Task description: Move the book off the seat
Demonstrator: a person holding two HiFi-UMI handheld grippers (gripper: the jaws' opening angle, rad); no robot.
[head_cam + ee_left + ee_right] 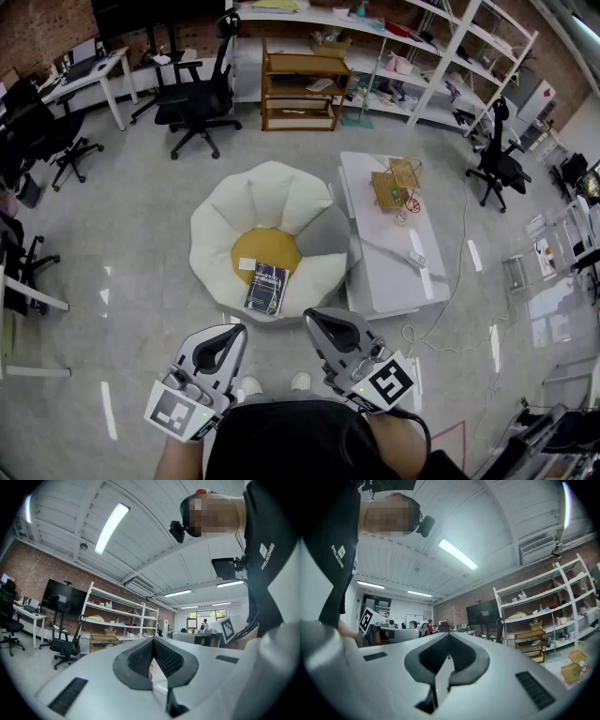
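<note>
A dark blue book (267, 288) lies on the front edge of a round white cushioned seat (309, 211) with a yellow centre (265, 249); a small white card (247, 264) rests by the book. My left gripper (237, 329) is held close to my body, short of the seat, shut and empty. My right gripper (313, 318) is beside it, also shut with nothing in it. Both point roughly level toward the seat. In the left gripper view the left gripper (153, 639) has its tips together; the right gripper (449, 635) in its own view shows the same.
A low white table (375, 272) stands right of the seat, with wicker pieces (395, 183) on it and a cable (459, 272) trailing to the floor. Office chairs (195, 98), a wooden trolley (300, 89), shelving (394, 56) and desks (84, 70) ring the room.
</note>
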